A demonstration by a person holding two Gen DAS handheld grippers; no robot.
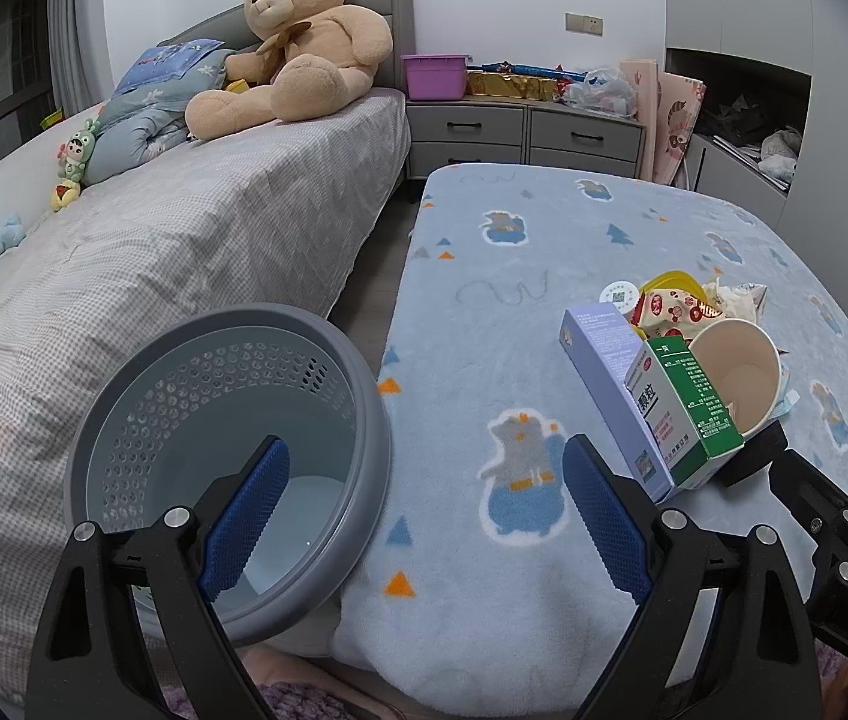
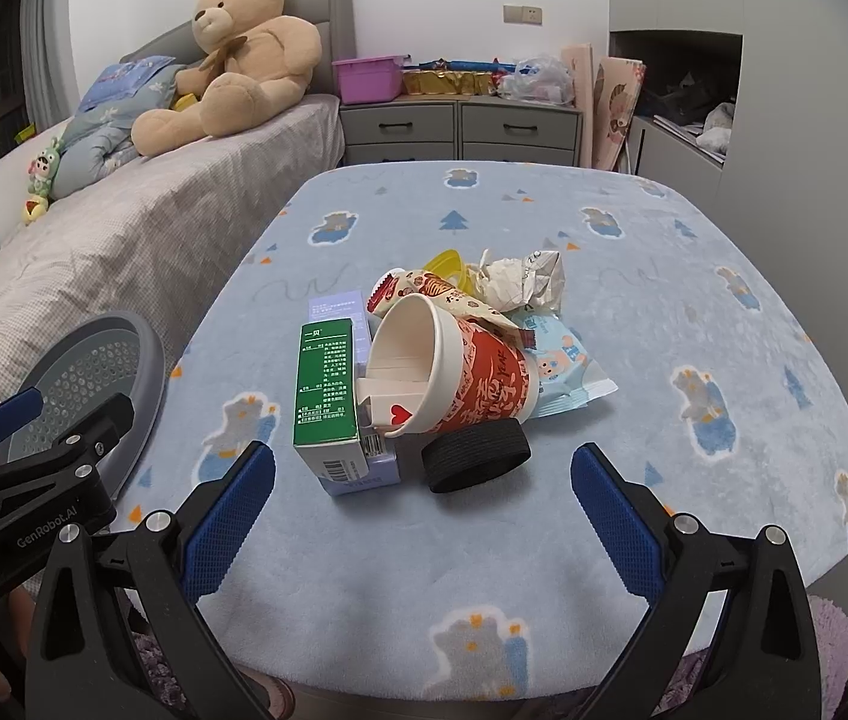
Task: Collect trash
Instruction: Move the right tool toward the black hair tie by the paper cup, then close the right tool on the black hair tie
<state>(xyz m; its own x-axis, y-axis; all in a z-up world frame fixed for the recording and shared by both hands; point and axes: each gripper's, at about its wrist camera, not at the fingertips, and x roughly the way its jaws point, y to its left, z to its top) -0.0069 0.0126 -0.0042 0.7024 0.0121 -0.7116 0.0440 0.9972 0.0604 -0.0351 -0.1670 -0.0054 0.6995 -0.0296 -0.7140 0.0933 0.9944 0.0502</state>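
A pile of trash lies on the blue blanket-covered table [image 2: 694, 300]: a green box [image 2: 328, 387], a purple box [image 1: 610, 384], a tipped red paper cup [image 2: 460, 369], a black ring lid [image 2: 475, 456], crumpled paper [image 2: 523, 279], snack wrappers [image 2: 568, 372] and a yellow lid [image 2: 448, 261]. The grey perforated bin [image 1: 232, 456] stands at the table's left edge. My left gripper [image 1: 424, 510] is open and empty, over the bin's rim and the table edge. My right gripper [image 2: 424, 510] is open and empty, just in front of the pile.
A grey bed [image 1: 184, 252] with a big teddy bear [image 1: 298, 48] runs along the left. Grey drawers [image 1: 520, 126] with a purple tub [image 1: 433, 75] stand at the back. A wardrobe [image 2: 784, 90] is on the right.
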